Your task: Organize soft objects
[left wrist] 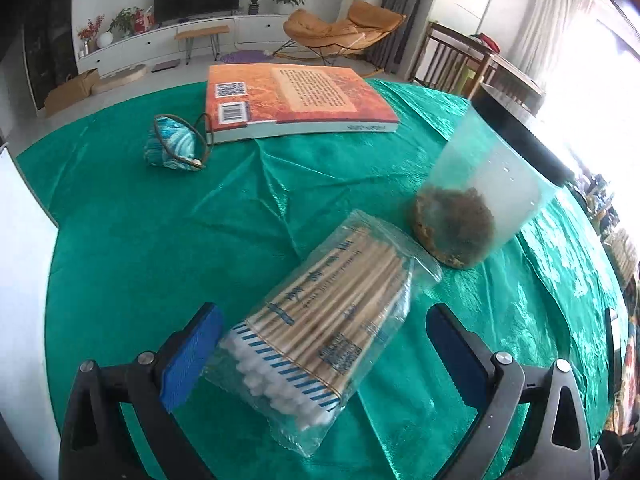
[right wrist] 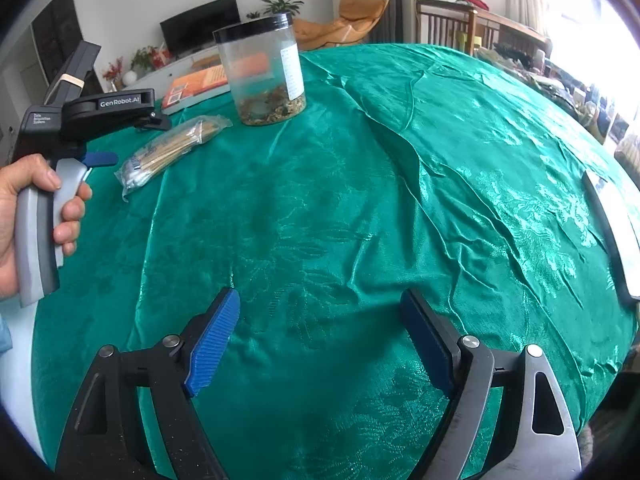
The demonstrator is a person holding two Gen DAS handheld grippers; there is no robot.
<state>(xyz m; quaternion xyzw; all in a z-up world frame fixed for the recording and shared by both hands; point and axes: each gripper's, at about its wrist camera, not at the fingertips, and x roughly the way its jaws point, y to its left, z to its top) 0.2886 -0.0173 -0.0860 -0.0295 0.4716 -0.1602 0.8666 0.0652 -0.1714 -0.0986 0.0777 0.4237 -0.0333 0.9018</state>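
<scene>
A clear bag of cotton swabs (left wrist: pixel 320 332) lies on the green tablecloth, its near end between the open fingers of my left gripper (left wrist: pixel 320 356), which stands around it without closing. The bag also shows in the right wrist view (right wrist: pixel 168 152), with the left gripper (right wrist: pixel 100 158) beside it. A small blue patterned fabric pouch (left wrist: pixel 174 142) lies farther back left, next to a book. My right gripper (right wrist: pixel 320 340) is open and empty over bare cloth.
An orange book (left wrist: pixel 296 100) lies at the back of the table. A clear plastic jar (left wrist: pixel 488 184) with a black lid and brown dried matter stands right of the bag, also in the right wrist view (right wrist: pixel 264 68). A flat dark-edged object (right wrist: pixel 612 236) lies at the right edge.
</scene>
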